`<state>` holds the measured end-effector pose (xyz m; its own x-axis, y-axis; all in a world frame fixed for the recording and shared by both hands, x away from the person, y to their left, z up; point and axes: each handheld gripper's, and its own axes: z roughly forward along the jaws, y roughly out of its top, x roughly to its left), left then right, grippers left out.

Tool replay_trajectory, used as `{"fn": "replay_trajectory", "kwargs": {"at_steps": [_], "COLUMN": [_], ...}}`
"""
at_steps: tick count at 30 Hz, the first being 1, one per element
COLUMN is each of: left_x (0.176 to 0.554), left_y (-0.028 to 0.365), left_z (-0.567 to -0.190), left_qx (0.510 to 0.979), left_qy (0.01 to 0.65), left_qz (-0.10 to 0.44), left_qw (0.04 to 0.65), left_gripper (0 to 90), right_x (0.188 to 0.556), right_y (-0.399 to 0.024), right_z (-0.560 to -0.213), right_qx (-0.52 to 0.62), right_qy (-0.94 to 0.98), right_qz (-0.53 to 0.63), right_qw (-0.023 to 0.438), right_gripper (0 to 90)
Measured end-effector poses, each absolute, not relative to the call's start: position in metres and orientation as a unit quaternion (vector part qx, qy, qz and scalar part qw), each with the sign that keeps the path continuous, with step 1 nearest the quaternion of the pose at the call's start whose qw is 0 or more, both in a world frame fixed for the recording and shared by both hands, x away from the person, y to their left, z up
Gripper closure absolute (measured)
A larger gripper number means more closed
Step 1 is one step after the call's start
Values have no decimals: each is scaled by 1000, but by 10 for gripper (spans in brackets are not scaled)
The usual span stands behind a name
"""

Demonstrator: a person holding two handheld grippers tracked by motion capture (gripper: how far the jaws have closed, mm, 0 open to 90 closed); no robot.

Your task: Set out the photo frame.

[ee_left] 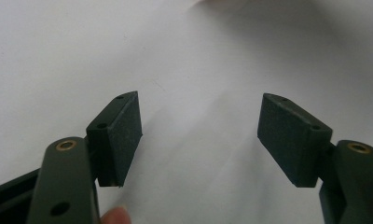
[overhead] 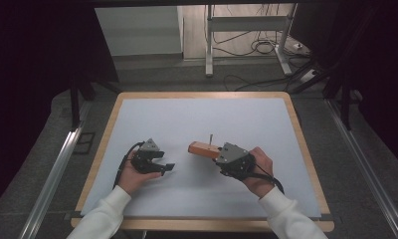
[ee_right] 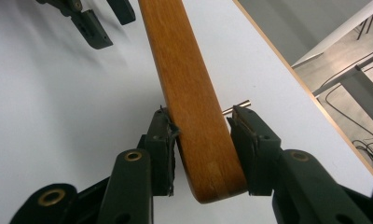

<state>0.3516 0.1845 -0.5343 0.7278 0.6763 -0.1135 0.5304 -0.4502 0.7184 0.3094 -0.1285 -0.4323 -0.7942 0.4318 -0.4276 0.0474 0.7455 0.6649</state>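
A long orange-brown wooden piece (overhead: 203,148) (ee_right: 184,70) with a rounded end lies between the pads of my right gripper (overhead: 218,153) (ee_right: 201,135), and both pads press on its sides near that end. A small metal pin (overhead: 211,138) (ee_right: 240,105) sticks out of the wood beside the right pad. To the left, my left gripper (overhead: 163,160) (ee_left: 199,135) rests low over the white mat (overhead: 202,114) with its jaws wide apart and nothing between them. In the right gripper view the left gripper (ee_right: 100,18) appears at the top left, beyond the wood.
The white mat covers a table with a light wooden rim (overhead: 202,94). Past the far edge are a metal frame leg (overhead: 209,45) and cables on the floor (overhead: 259,47). Metal rails (overhead: 62,159) run along both sides of the table.
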Motion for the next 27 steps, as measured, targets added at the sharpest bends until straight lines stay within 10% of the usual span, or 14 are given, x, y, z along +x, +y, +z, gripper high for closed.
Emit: {"fn": "replay_trajectory", "kwargs": {"at_steps": [27], "left_x": [352], "left_y": [182], "left_z": [-537], "left_qx": [852], "left_qy": [352], "left_qz": [90], "left_qw": [377], "left_gripper": [297], "right_x": [322], "right_y": [-132], "right_z": [-410], "right_qx": [139], "right_qy": [889], "right_qz": [346], "right_qw": [266], "right_gripper": [696]}}
